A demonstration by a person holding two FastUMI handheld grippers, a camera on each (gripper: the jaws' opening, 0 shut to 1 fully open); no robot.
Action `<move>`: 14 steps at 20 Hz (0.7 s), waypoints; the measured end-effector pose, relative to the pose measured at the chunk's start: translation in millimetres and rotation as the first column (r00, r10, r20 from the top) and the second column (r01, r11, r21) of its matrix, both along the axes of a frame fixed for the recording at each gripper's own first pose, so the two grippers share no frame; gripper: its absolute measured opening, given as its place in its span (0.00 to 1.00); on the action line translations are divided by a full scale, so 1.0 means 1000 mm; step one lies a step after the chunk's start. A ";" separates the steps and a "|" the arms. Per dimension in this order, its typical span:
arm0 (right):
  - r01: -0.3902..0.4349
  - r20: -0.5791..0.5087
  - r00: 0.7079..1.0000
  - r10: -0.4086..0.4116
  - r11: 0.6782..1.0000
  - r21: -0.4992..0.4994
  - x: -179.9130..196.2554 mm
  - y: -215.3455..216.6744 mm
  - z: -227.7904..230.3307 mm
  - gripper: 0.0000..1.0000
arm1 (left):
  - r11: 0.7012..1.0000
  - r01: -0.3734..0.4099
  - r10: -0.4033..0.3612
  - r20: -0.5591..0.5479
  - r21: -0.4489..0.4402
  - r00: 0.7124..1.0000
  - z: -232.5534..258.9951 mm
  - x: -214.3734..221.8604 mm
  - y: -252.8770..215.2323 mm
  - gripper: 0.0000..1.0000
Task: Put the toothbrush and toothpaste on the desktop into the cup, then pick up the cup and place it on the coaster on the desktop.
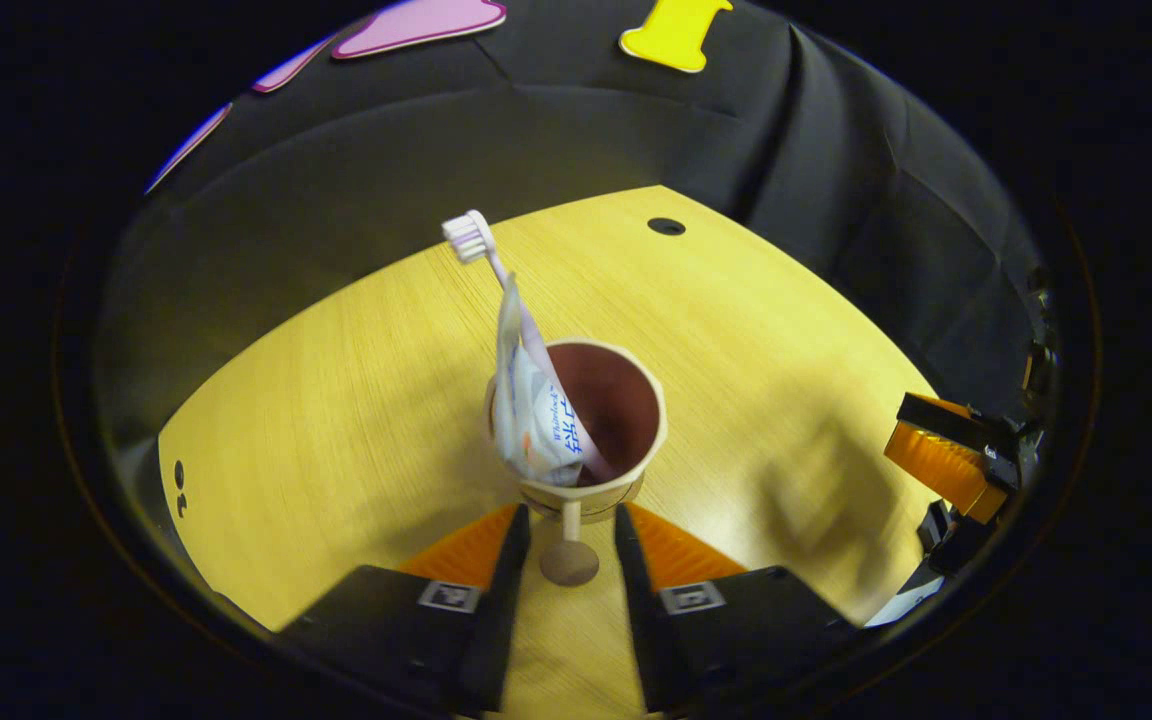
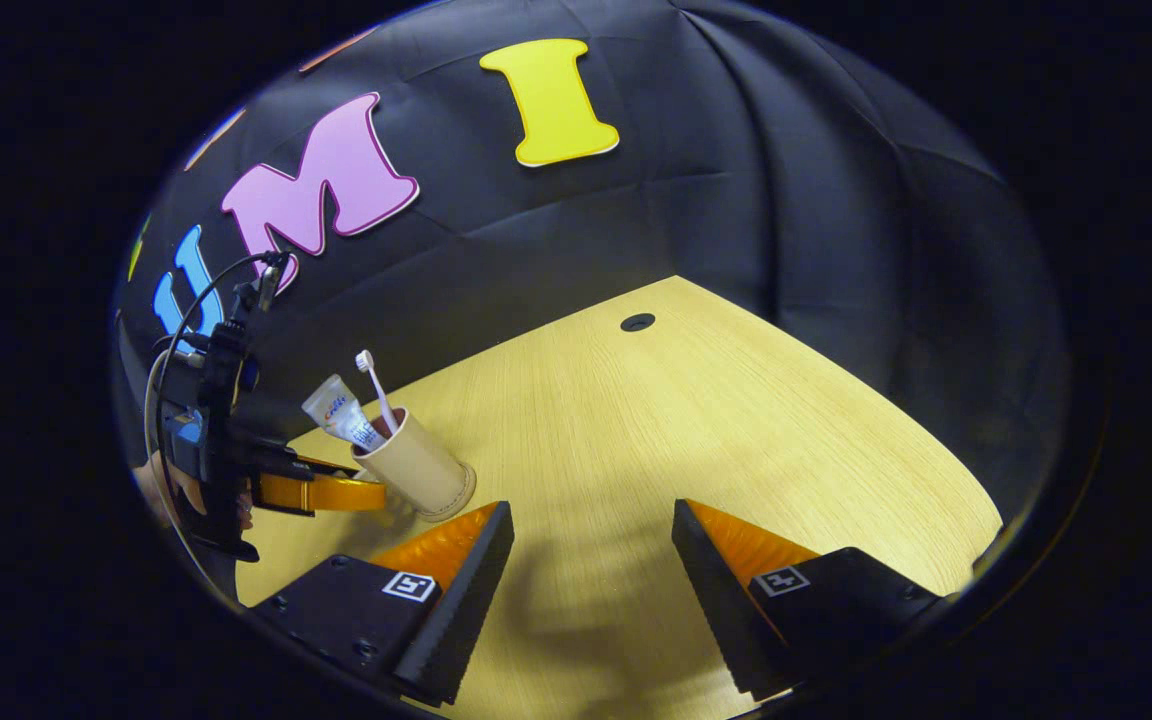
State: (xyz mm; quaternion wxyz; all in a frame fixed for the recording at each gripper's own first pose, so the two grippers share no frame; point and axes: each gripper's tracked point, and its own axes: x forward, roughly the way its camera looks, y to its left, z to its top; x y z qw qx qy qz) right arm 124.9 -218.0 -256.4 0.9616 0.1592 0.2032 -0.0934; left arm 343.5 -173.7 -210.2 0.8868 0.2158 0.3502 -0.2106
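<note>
A tan cup (image 1: 626,470) with a dark inside stands upright on the wooden desktop (image 1: 356,420). A white toothbrush (image 1: 471,238) and a toothpaste tube (image 1: 531,410) lean out of it to the left. My left gripper (image 1: 571,512) is shut on the cup's lower part, one finger on each side. From the right gripper view, the cup (image 2: 416,460) rests on a slightly wider round base, apparently the coaster (image 2: 460,497), with the left gripper (image 2: 376,490) at its left side. My right gripper (image 2: 593,520) hangs open over bare wood, apart from the cup.
A small tan disc on a thin stem (image 1: 569,562) lies between my left fingers below the cup. The right gripper (image 1: 946,465) sits at the desktop's right edge. A cable hole (image 2: 637,322) is near the far edge. Black cloth walls surround the desk.
</note>
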 end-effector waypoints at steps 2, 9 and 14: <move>0.004 0.011 1.000 -0.004 1.000 -0.013 -0.008 0.004 0.014 0.98 | 0.998 -0.022 0.024 0.042 -0.066 0.999 0.022 -0.022 0.016 0.91; -0.036 0.085 0.996 0.042 0.997 -0.067 -0.043 0.048 0.091 0.98 | 0.979 -0.087 0.154 0.386 -0.185 0.909 0.134 -0.116 0.095 1.00; -0.107 0.160 0.980 0.121 0.990 -0.092 -0.070 0.107 0.144 0.98 | 0.957 -0.102 0.238 0.532 -0.271 0.812 0.180 -0.198 0.153 0.99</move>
